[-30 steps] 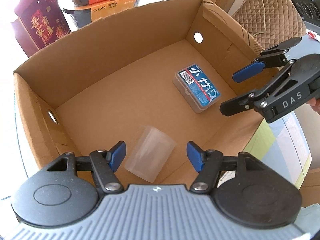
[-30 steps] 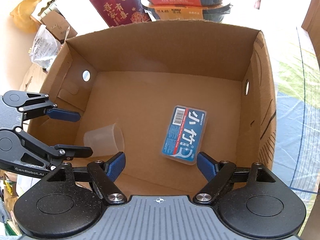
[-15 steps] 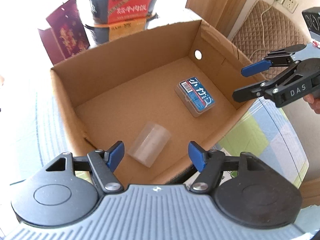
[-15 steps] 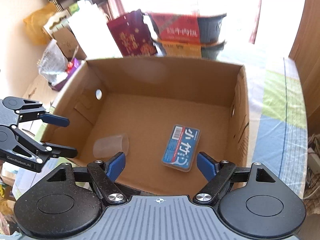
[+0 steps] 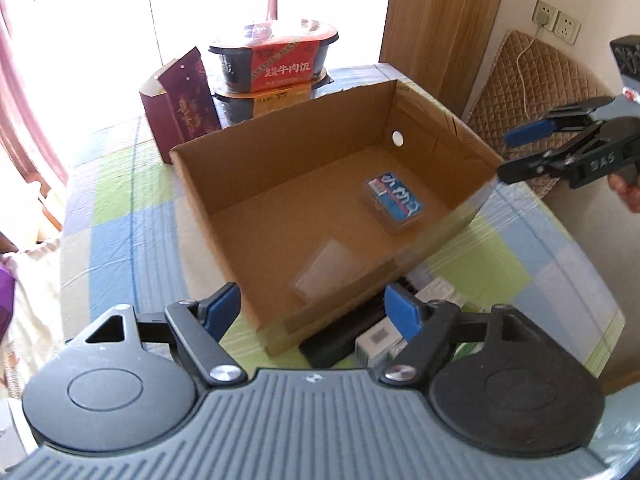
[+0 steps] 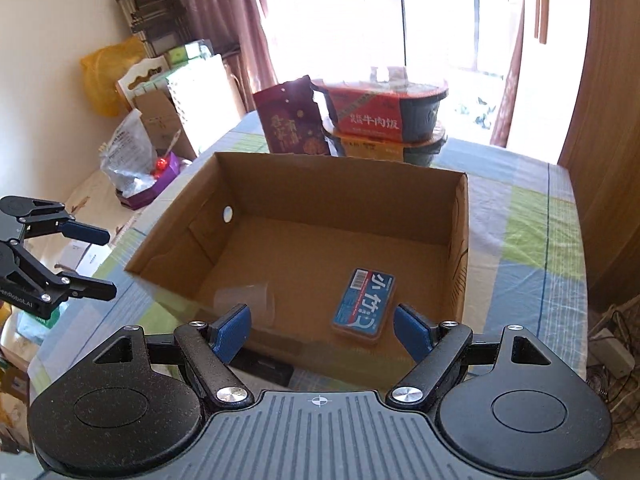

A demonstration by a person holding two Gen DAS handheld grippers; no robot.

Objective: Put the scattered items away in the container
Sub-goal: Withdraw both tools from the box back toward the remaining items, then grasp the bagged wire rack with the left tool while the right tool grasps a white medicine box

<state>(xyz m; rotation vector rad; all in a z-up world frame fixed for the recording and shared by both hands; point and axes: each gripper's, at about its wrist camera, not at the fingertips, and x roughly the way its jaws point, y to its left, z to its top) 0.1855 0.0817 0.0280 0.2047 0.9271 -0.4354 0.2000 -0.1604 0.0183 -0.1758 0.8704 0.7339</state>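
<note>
An open cardboard box (image 5: 200,196) (image 6: 460,216) stands on a checked tablecloth. Inside lie a clear plastic cup (image 5: 324,272) (image 6: 244,300) on its side and a blue-labelled clear case (image 5: 394,202) (image 6: 364,304). My left gripper (image 5: 316,312) hovers open above the box's near corner, holding nothing. My right gripper (image 6: 322,330) is open and empty too, above the box's near wall; it also shows at the right edge of the left wrist view (image 5: 516,156). In the right wrist view the left gripper (image 6: 96,262) shows at the far left. Small white packets (image 5: 384,340) and a black item (image 5: 340,340) lie beside the box.
Stacked instant-meal bowls (image 5: 276,64) (image 6: 384,116) and a dark red carton (image 5: 184,100) (image 6: 292,124) stand behind the box. A quilted chair back (image 5: 532,92) is at the right. Bags and boxes (image 6: 132,152) crowd the floor left of the table.
Both grippers have pulled back and up from inside the box, so the whole box and the tablecloth now show. The cup and case have not moved.
</note>
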